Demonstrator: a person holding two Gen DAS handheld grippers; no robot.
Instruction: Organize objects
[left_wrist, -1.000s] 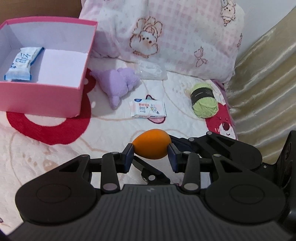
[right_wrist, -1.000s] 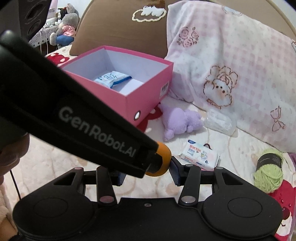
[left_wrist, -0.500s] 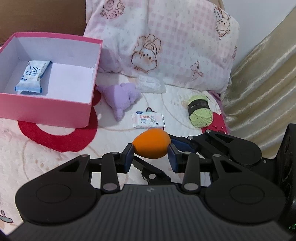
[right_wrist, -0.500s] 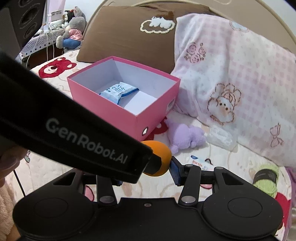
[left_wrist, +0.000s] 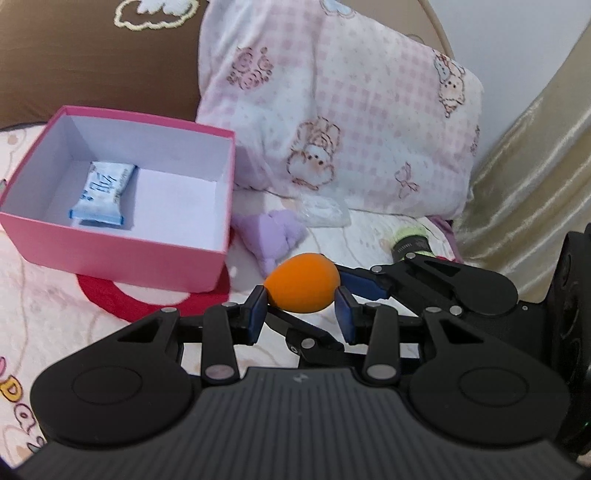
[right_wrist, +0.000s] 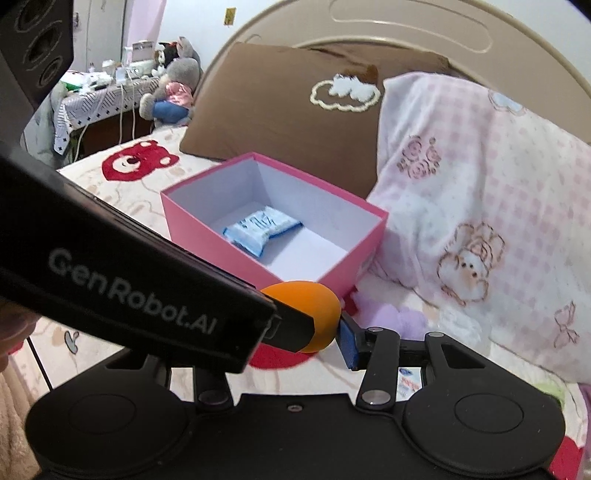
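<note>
A wide bed covered in a cream blanket with red bear prints (right_wrist: 122, 162) carries everything here. Leaning at its head, a pink-checked pillow with bunny prints (left_wrist: 351, 122) stands just behind an open pink cardboard box with white inside walls (left_wrist: 218, 206) — a blue-and-white wrapped packet (left_wrist: 101, 194) lies flat inside. The left gripper (left_wrist: 301, 310) clamps a small orange egg-shaped sponge (left_wrist: 303, 282) above the blanket, beside the box. The right gripper (right_wrist: 345, 341) has just been narrowing, one blue pad against the same sponge — whether it grips, I cannot tell.
</note>
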